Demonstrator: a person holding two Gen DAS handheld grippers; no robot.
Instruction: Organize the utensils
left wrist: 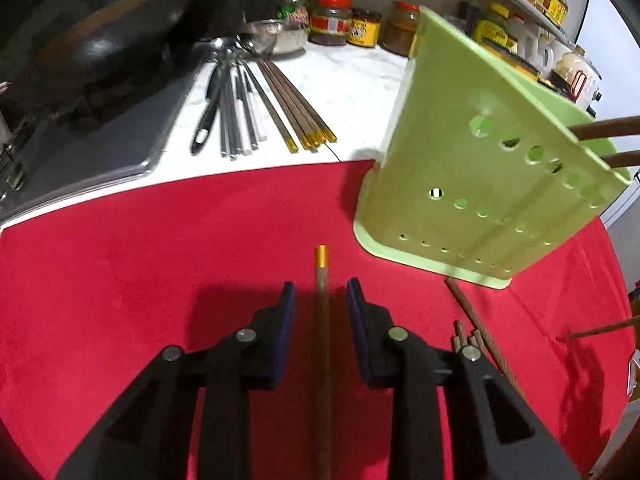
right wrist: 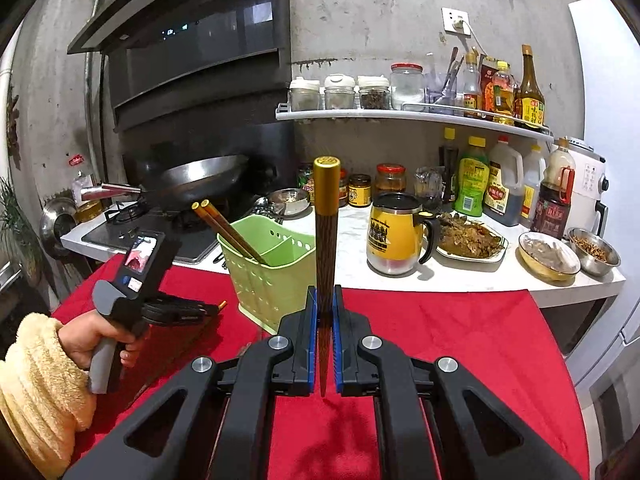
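The right claw [right wrist: 325, 300] is clamped on a gold-capped wooden chopstick [right wrist: 326, 232], which stands upright between its blue pads, cap end up. Just beyond it and slightly to its left stands the green utensil holder [right wrist: 266, 280] on the red cloth [right wrist: 440, 340], with two more chopsticks [right wrist: 228, 228] leaning inside its left compartment. Further left of that claw, the person's hand [right wrist: 98, 340] holds the other tool low over the cloth.

The left claw [left wrist: 321, 292] is spread apart, its fingers on either side of a chopstick lying on the cloth [left wrist: 322, 320] without pinching it; the gold cap points away from the claw. To its right, a few loose chopsticks [left wrist: 476, 332] lie beside the holder's base. Farther ahead and left of this claw, on the white desk [left wrist: 352, 92], a row of spoons and chopsticks [left wrist: 256, 108] waits beside the stove. Jars and bottles [left wrist: 348, 24] stand behind them.
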